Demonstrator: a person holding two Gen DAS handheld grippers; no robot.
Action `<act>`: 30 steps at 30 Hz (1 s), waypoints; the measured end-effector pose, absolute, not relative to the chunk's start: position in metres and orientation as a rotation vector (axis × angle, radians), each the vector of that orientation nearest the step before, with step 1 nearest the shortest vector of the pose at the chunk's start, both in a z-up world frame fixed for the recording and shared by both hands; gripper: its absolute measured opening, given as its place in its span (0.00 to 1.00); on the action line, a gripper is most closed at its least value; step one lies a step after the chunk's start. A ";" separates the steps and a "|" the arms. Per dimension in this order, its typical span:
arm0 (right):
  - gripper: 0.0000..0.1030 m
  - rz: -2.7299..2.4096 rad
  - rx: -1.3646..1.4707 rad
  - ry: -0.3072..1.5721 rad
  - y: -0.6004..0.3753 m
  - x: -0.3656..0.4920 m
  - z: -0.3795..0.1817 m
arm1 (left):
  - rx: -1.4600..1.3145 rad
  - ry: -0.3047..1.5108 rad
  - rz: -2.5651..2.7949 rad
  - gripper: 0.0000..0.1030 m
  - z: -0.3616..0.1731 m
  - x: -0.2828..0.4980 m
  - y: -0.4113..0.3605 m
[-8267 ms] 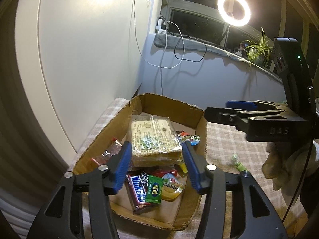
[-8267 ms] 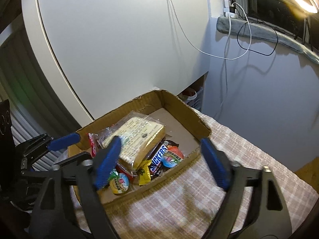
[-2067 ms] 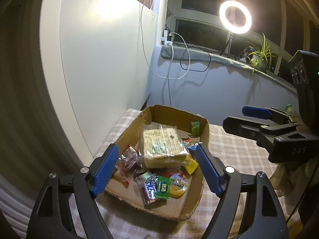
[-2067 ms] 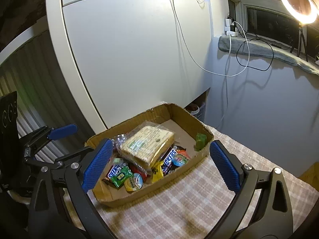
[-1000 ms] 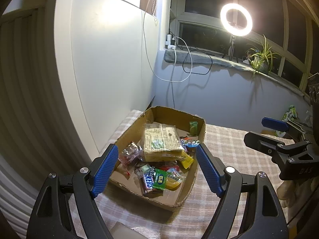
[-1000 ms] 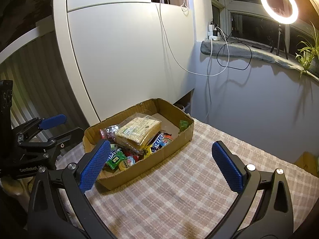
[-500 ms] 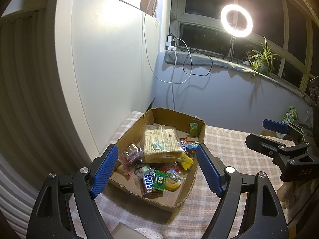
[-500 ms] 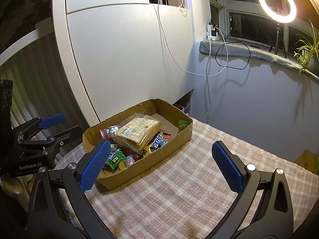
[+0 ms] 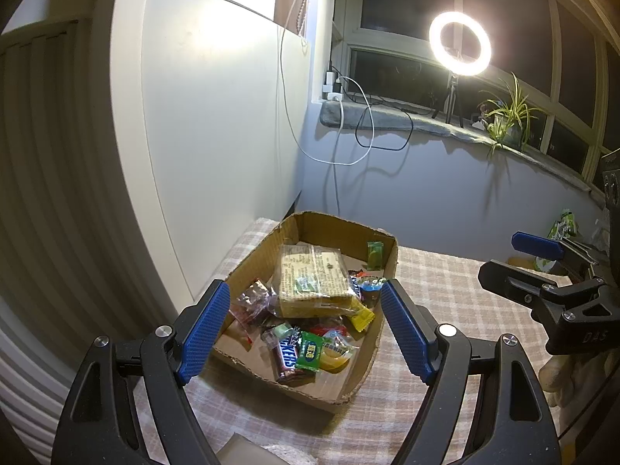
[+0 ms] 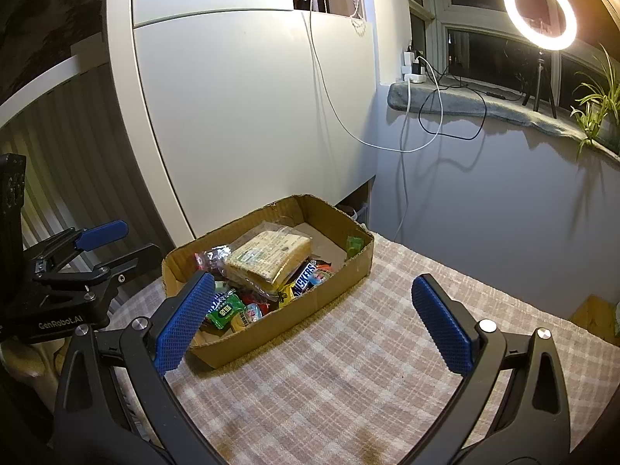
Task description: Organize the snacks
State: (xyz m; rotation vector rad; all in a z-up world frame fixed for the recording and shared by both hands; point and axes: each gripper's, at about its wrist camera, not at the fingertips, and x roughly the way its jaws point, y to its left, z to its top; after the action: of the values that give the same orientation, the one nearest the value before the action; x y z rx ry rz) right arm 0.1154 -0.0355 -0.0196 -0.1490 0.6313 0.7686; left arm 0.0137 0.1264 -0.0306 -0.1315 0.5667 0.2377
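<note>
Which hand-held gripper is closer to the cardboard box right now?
Left. The left hand-held gripper hangs open right over the near end of the cardboard box; the right hand-held gripper, also open, is off to the side over the checked tablecloth.

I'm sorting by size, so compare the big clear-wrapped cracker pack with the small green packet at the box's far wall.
The clear-wrapped tan cracker pack is by far the larger; the small green packet is tiny. The cracker pack lies flat atop other snacks, while the green packet stands propped against the cardboard box wall, apart from the pile. Both are sealed and inside the box.
</note>
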 end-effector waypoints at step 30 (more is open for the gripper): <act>1.00 0.766 -0.154 0.635 -0.040 0.116 -0.020 | -0.127 0.562 0.241 0.78 -0.030 0.013 0.122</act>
State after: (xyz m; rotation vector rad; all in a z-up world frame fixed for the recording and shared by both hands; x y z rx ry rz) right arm 0.1162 -0.0400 -0.0201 -0.1541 0.6351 0.7656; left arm 0.0133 0.1220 -0.0296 -0.1270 0.5615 0.2413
